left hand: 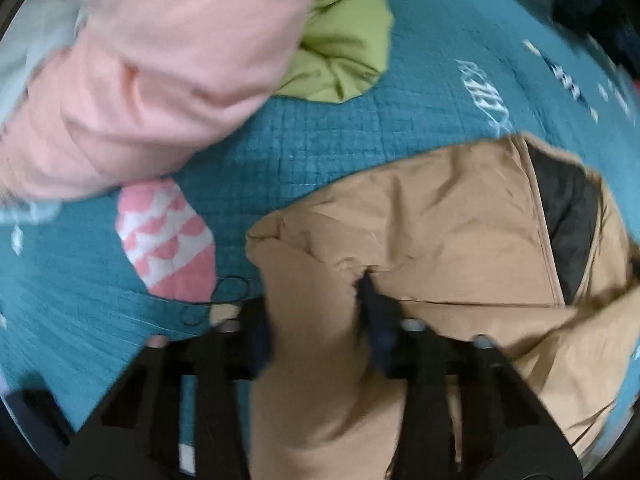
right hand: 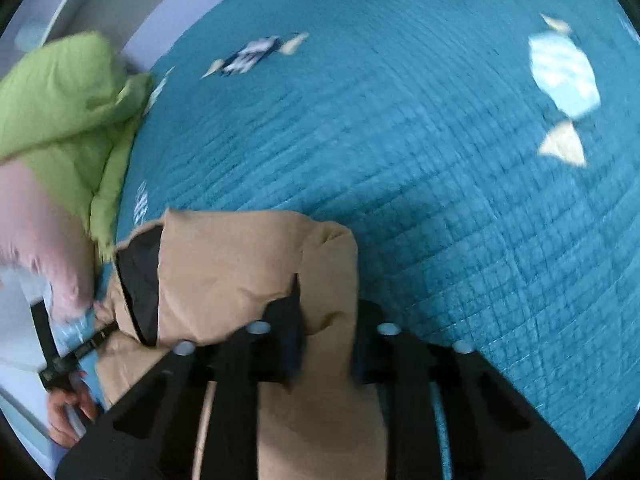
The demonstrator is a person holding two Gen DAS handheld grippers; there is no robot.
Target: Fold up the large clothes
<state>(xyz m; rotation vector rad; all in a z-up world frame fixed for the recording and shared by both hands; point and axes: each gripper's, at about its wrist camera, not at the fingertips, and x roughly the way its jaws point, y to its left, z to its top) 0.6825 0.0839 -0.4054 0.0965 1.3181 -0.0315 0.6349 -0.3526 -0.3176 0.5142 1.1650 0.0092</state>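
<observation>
**Tan jacket pinched at two points on the teal quilt**

A teal quilted bedspread (right hand: 440, 160) fills the area ahead of both sets of fingers. On it lies the tan jacket (left hand: 420, 220), creased, its dark lining showing at an opening. The left gripper (left hand: 316, 320) clamps one fold of the jacket; the right gripper (right hand: 328, 332) clamps another. Pink (left hand: 152, 60) and green garments (left hand: 344, 52) lie beyond, to the left.

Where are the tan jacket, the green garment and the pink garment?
tan jacket (left hand: 440, 220): left wrist view, on its smooth outer panel.
green garment (right hand: 60, 92): right wrist view, on its bunched upper fold.
pink garment (left hand: 160, 60): left wrist view, on its broad middle.
</observation>
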